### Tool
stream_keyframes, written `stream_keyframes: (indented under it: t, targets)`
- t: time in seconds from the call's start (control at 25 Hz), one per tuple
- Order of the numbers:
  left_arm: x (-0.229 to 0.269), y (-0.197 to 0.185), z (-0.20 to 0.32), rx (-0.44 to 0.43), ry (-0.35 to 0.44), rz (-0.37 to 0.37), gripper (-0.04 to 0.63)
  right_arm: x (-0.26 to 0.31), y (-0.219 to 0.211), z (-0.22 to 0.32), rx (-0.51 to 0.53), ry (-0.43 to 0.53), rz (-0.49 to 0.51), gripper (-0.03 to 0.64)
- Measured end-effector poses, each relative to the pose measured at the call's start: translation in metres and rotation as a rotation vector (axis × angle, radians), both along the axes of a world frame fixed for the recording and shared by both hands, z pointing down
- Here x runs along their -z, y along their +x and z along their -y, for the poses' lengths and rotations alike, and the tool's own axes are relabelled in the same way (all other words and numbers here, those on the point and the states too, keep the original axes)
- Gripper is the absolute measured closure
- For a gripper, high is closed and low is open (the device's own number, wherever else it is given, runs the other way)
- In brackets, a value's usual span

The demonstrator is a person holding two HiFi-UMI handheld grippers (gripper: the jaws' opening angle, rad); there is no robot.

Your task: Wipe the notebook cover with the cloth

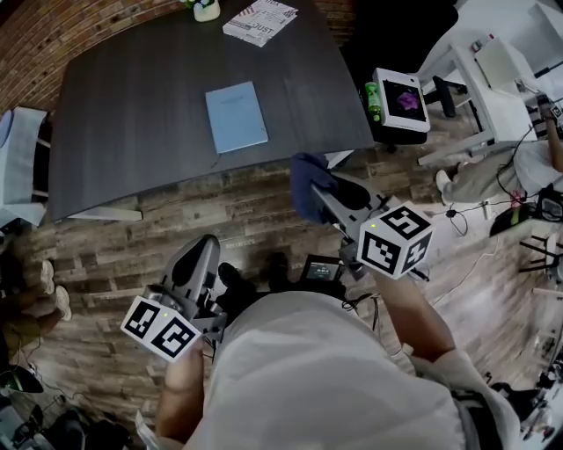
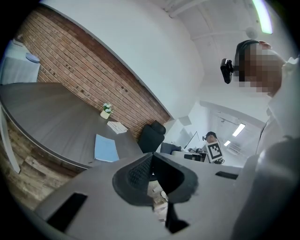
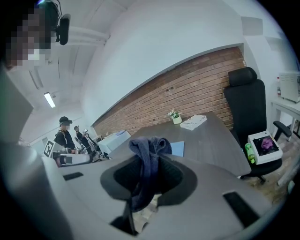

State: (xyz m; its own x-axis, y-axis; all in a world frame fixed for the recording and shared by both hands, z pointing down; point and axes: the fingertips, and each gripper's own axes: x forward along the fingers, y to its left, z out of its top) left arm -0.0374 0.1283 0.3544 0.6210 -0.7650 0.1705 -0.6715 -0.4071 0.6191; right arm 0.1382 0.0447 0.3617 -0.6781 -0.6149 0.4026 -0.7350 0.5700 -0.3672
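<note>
A: Head view, any legible print?
B: One entry. White booklet (image 1: 260, 19), top centre of frame, lying on the dark table (image 1: 132, 105): the word "JUST" in heavy black capitals. The smaller lines around it are too fine to read.
A: Blue notebook (image 1: 236, 116), mid-table?
B: Nothing legible on its cover.
A: Codes?
B: Marker cube (image 1: 160, 329) lower left, second cube (image 1: 396, 239) centre right: black-and-white square patterns only, no letters or digits.
</note>
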Motion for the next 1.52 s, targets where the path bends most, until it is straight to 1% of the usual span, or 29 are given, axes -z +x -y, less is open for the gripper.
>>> stream_keyframes:
  t: [0.24,0.48,0.76,1.0,1.24,1.52]
  targets:
    - [0.014,-0.027,0.012,-0.019,0.023,0.011,0.586,0.018,-0.031,0.010,-0.005,0.036,0.008,0.526]
    - [0.019,-0.041,0.010,-0.054,0.037,0.009,0.586,0.026,-0.055,-0.002,0.010,0.055,-0.012,0.526]
    - [0.017,-0.042,0.006,-0.093,0.036,0.003,0.586,0.029,-0.058,-0.009,-0.013,0.070,-0.022,0.528]
    - [0.016,-0.044,0.005,-0.108,0.039,-0.006,0.586,0.025,-0.056,-0.019,-0.035,0.067,-0.034,0.529]
    - [0.013,-0.041,0.001,-0.128,0.034,-0.018,0.586,0.022,-0.053,-0.025,-0.065,0.063,-0.031,0.529]
    - [0.013,-0.041,-0.008,-0.137,0.031,-0.016,0.586,0.026,-0.058,-0.032,-0.059,0.072,-0.009,0.529]
